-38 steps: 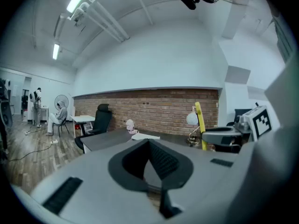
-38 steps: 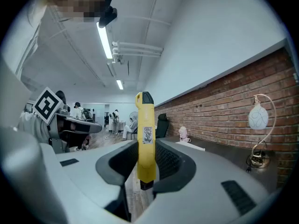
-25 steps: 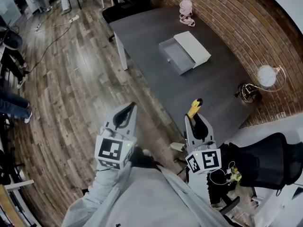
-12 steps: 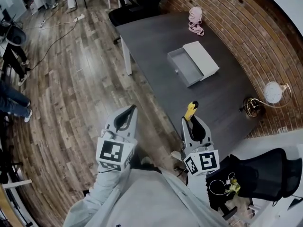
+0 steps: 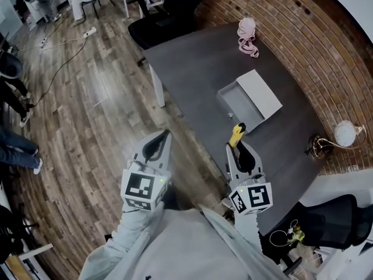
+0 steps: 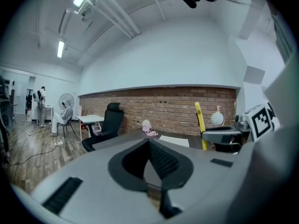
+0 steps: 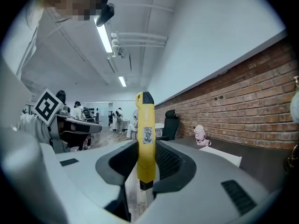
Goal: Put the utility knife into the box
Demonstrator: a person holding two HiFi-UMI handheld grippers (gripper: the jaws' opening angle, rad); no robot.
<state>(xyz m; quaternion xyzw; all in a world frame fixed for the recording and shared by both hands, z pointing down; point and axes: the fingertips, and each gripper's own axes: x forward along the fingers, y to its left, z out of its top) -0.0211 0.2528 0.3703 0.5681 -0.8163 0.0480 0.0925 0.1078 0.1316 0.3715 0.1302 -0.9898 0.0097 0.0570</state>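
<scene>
The right gripper [image 5: 239, 147] pinches the slim yellow utility knife [image 7: 145, 134] upright between its ribbed fingers. The fingers of the left gripper [image 6: 150, 158] are pressed together. Beyond them, the open rectangular box [image 5: 234, 108] lies on the dark desk [image 5: 192, 74].

On table [image 5: 195, 77], box [image 5: 252, 100] beyond utility knife [image 5: 236, 134]

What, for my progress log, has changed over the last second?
In the head view, the box and the table have slid down and to the right, so the box now lies nearer the right tongs; the person seems to have stepped closer. Nothing was gripped or released. The right tongs stay clamped on the utility knife, and the left tongs stay shut and empty.
</scene>
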